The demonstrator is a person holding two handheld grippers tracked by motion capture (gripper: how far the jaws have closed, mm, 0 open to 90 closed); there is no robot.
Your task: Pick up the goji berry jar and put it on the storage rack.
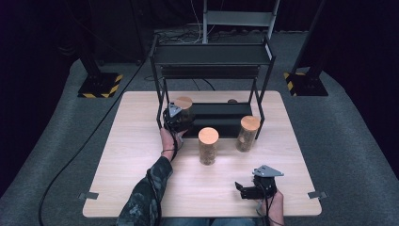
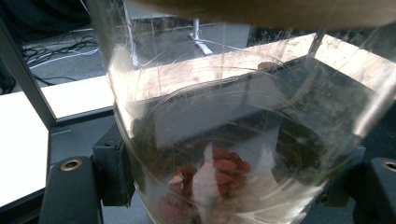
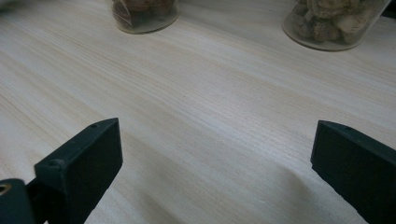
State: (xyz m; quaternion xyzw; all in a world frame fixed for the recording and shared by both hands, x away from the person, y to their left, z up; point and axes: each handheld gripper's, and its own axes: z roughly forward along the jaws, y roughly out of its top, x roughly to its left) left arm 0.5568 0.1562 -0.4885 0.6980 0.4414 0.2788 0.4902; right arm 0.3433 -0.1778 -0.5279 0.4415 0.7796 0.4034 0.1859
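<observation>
Fig. Person at a wooden table (image 1: 141, 169) with a black two-tier rack (image 1: 211, 56) at its far side. L. gripper (image 1: 178, 117) is clamped on a clear glass jar (image 2: 233, 140) with a wooden lid (image 1: 183, 102), held at the rack's front-left corner, just beside the left post (image 1: 160, 101) and at the edge of the lower shelf (image 1: 221, 115). In the left gripper view the jaws press the jar wall on both sides; reddish pieces (image 2: 219, 172) lie in the bottom. Whether the jar's base rests on the shelf or hangs above it can't be told from the high view.

R. gripper (image 1: 249, 189) sits low over the table's near-right part, jaws wide apart, nothing between them. Two more lidded jars stand on the table in front of the rack: a middle jar (image 1: 208, 146) and a right-hand jar (image 1: 247, 133), well apart from the r. gripper.

Risks, as judged: (a) smooth curved glass may slip or rotate in the flat jaws if the grip slackens; (b) the jar, being close to the post, could knock it and tip; (c) releasing with the base half off the shelf edge would let it topple onto the table.
</observation>
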